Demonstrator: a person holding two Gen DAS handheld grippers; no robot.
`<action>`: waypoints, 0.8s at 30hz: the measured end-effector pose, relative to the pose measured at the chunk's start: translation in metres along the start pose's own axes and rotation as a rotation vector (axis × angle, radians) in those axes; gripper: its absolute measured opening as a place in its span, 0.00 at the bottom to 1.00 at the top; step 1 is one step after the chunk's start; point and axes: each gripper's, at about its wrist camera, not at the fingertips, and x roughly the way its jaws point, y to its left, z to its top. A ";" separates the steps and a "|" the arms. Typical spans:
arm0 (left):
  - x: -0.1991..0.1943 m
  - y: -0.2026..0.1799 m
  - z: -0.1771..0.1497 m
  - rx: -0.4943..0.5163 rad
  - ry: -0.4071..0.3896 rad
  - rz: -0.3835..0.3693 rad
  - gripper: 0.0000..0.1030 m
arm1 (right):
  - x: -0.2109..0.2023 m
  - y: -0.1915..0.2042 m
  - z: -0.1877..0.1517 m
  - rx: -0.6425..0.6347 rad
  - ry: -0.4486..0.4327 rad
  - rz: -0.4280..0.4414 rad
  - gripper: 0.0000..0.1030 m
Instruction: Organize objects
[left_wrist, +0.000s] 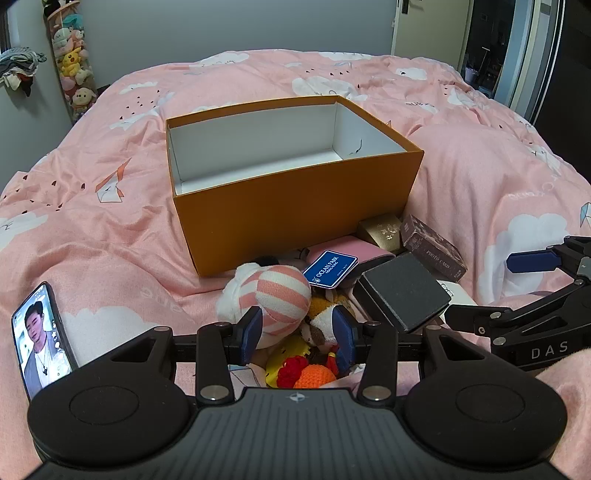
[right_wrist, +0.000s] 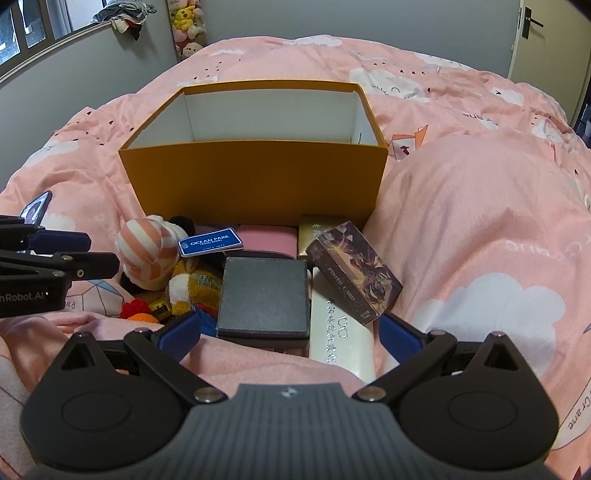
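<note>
Plush toys lie directly between the left gripper's open jaws, nearer than the equally open right gripper, box beyond.

Orange box open, upright on bed; plush toys, small boxes heaped before it.

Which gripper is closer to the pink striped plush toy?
Left. The left gripper has its open fingers right at the striped plush; the right gripper sits off to its right, by the black box.
</note>
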 end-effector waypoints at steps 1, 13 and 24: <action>0.001 0.000 -0.001 0.000 0.000 0.000 0.51 | 0.000 0.000 0.000 -0.001 0.001 -0.001 0.99; 0.003 0.000 -0.004 0.009 0.003 -0.007 0.51 | 0.001 0.001 0.000 -0.002 0.006 -0.002 0.99; 0.009 0.003 -0.007 -0.001 0.024 -0.038 0.51 | -0.004 -0.011 -0.001 0.055 -0.017 -0.008 0.99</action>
